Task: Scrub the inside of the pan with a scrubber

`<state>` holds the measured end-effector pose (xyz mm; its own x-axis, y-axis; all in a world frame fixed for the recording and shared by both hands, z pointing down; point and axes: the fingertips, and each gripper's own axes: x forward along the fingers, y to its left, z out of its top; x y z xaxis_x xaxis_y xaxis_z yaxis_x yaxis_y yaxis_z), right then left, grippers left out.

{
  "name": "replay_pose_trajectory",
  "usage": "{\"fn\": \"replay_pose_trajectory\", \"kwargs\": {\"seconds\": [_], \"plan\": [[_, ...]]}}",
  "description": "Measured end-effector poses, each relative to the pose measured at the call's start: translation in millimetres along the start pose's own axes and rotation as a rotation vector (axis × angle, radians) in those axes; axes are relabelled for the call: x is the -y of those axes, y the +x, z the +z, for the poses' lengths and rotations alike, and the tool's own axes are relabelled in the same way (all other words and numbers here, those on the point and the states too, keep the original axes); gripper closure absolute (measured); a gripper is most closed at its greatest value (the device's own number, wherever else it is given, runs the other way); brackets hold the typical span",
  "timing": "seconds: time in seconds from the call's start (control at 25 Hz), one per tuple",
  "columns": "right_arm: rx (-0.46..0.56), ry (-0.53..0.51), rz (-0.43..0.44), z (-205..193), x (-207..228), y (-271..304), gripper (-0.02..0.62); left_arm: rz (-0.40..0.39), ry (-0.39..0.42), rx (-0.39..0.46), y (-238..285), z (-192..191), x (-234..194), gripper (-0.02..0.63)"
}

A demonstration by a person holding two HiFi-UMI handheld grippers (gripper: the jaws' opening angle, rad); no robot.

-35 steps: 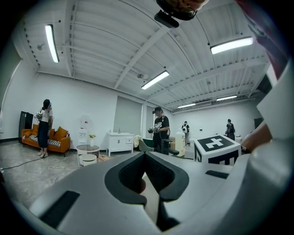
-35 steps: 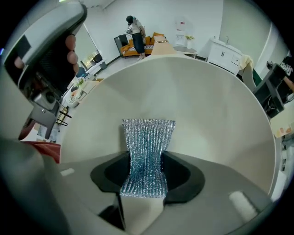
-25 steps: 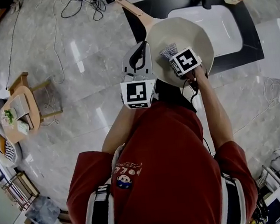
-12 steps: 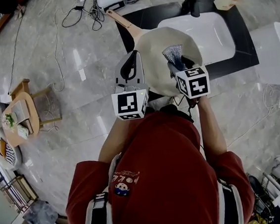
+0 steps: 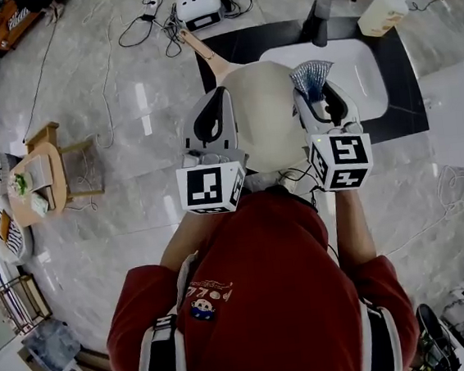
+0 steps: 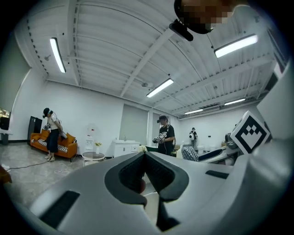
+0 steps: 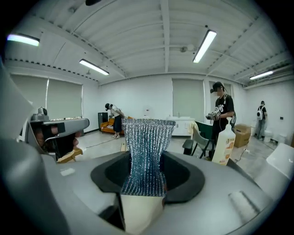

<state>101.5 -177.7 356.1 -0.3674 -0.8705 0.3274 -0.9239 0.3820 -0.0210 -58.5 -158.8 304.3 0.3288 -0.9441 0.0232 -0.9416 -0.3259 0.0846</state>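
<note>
left gripper (image 5: pixel 217 100) fingers closed, apparently pinching the rim of the pan (image 5: pixel 266 115) to steady it beside the basin (image 5: pixel 364 68) | right gripper (image 5: pixel 315 96) fingers clamp the scrubber (image 5: pixel 311 75), mesh protruding for scrubbing | scrubber at the pan's right edge, seemingly off its inside

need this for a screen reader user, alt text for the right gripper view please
The right gripper has its fingers closed on a silvery mesh scrubber that stands up between them. Behind, under ceiling strip lights, a pale bottle stands at the right and a person in black stands beyond it.
</note>
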Motion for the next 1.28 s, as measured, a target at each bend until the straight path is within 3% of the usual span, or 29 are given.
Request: {"fn": "replay_pose_trajectory", "kwargs": {"seconds": [0.28,0.56,0.88,1.28], "plan": [[0.176,-0.123,-0.067,46,14,-14,0.371,0.01,0.025,0.018,-6,33,13,0.601],[0.397,-0.156,-0.127,88,23,-39,0.371,0.059,0.022,0.075,-2,37,11,0.601],[0.601,-0.132,-0.178,108,37,-69,0.371,0.04,0.051,0.105,3,44,23,0.601],[0.609,-0.145,-0.171,110,27,-69,0.371,0.012,0.047,0.11,2,49,25,0.601]]}}
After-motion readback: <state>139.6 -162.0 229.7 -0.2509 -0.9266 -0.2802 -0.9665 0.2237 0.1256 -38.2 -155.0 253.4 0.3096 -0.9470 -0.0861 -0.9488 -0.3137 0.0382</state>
